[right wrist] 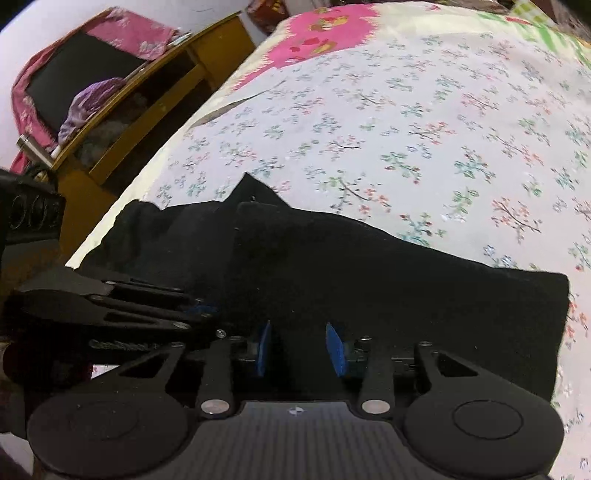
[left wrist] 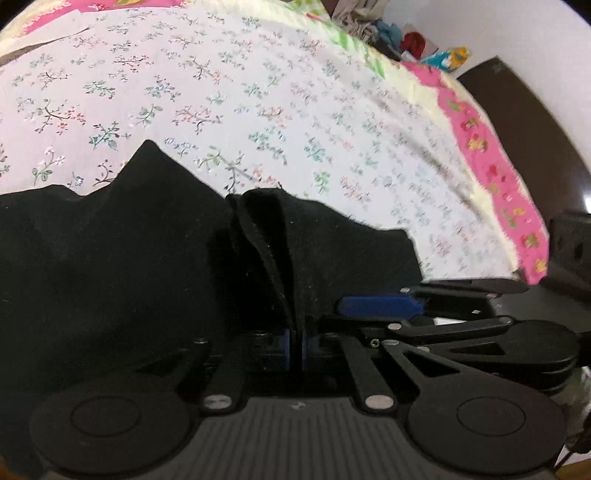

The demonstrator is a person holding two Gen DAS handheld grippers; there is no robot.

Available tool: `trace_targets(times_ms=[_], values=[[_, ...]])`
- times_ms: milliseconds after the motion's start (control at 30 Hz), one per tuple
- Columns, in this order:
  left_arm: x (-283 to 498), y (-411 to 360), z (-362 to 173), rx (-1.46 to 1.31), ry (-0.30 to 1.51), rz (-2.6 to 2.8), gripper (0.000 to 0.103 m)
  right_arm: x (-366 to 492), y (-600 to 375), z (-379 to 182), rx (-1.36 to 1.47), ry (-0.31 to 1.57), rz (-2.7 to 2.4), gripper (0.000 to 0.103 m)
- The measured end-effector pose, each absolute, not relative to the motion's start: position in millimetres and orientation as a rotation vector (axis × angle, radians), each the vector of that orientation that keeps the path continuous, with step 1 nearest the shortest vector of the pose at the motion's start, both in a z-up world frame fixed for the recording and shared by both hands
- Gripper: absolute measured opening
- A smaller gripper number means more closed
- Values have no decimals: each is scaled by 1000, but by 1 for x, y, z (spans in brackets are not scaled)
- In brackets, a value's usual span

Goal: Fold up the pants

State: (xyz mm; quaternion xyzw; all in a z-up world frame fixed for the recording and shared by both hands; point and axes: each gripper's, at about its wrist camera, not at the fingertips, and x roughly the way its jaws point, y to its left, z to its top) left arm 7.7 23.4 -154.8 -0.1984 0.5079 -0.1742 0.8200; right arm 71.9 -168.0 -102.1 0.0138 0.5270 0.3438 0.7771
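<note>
Black pants [left wrist: 110, 251] lie on a floral bedsheet [left wrist: 229, 85], bunched near the front edge. My left gripper [left wrist: 296, 347] is shut on a raised fold of the pants, its blue pads pressed on the cloth. In the right wrist view the pants [right wrist: 369, 280] stretch across the lower half. My right gripper [right wrist: 299, 349] straddles the black cloth with its blue pads apart, so it is open. The right gripper also shows at the right of the left wrist view [left wrist: 380, 306], and the left gripper shows at the left of the right wrist view [right wrist: 199, 310].
The sheet [right wrist: 424, 122] has a pink patterned border [left wrist: 491, 173]. A wooden shelf unit [right wrist: 147, 110] with clothes stands left of the bed. A pile of clothes [left wrist: 391, 33] lies beyond the far corner. A dark door [left wrist: 524, 122] is at the right.
</note>
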Motion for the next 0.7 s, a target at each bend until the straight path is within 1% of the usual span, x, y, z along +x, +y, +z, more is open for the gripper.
trace_targets(times_ms=[67, 133, 200, 233, 433, 567, 633, 667, 700], values=[[7, 25, -150, -421, 1065, -377, 14, 72, -169, -99, 28, 1136, 744, 23], [8, 32, -148, -436, 1062, -372, 14, 72, -166, -94, 18, 1130, 759, 20], [9, 36, -145, -446, 1059, -359, 13, 71, -158, -91, 6, 1125, 785, 13], [9, 38, -144, -445, 1058, -358, 13, 71, -156, -90, 8, 1124, 798, 12], [12, 32, -147, -452, 1045, -391, 13, 74, -158, -87, -3, 1140, 780, 9], [16, 28, -155, -478, 1056, -402, 14, 79, -163, -89, 10, 1163, 755, 9], [20, 27, -165, -448, 1089, -395, 17, 80, -160, -94, -3, 1171, 739, 10], [21, 26, -168, -416, 1098, -361, 23, 80, -158, -96, 6, 1173, 743, 10], [22, 27, -170, -386, 1106, -332, 35, 81, -155, -97, 10, 1167, 744, 11]])
